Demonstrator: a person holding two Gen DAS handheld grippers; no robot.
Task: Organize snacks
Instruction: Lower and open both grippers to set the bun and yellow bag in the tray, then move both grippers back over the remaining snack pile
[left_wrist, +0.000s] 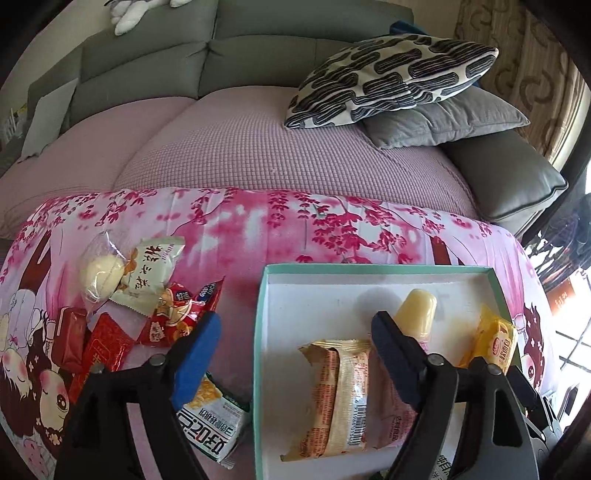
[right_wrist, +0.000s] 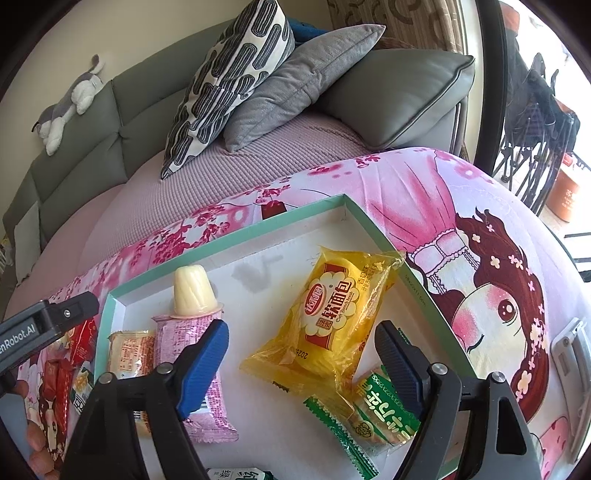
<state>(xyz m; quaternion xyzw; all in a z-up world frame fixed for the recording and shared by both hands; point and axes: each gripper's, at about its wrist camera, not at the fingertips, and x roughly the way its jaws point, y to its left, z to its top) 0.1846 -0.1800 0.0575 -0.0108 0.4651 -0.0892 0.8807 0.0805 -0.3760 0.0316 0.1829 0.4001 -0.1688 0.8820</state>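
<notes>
A shallow box with a teal rim (left_wrist: 258, 332) lies on the pink cloth. In it are an orange-wrapped cake (left_wrist: 336, 398), a pale jelly cup (left_wrist: 415, 314) and a yellow bread packet (left_wrist: 493, 339). My left gripper (left_wrist: 295, 325) stands open over the box's left edge with nothing between its fingers. To its left lies a heap of loose snacks: a clear-wrapped bun (left_wrist: 99, 275), red packets (left_wrist: 177, 314) and a corn packet (left_wrist: 210, 417). My right gripper (right_wrist: 301, 332) is open above the yellow bread packet (right_wrist: 340, 314), not gripping it. A pink packet (right_wrist: 195, 369) and a green packet (right_wrist: 380, 413) lie beside it.
The pink cartoon-printed cloth (right_wrist: 480, 229) covers the surface in front of a grey sofa (left_wrist: 147, 70). On the sofa sit a patterned cushion (left_wrist: 388, 77), a grey cushion (left_wrist: 443, 122) and a plush toy (right_wrist: 70, 107). A white bracket (right_wrist: 569, 354) lies at the far right.
</notes>
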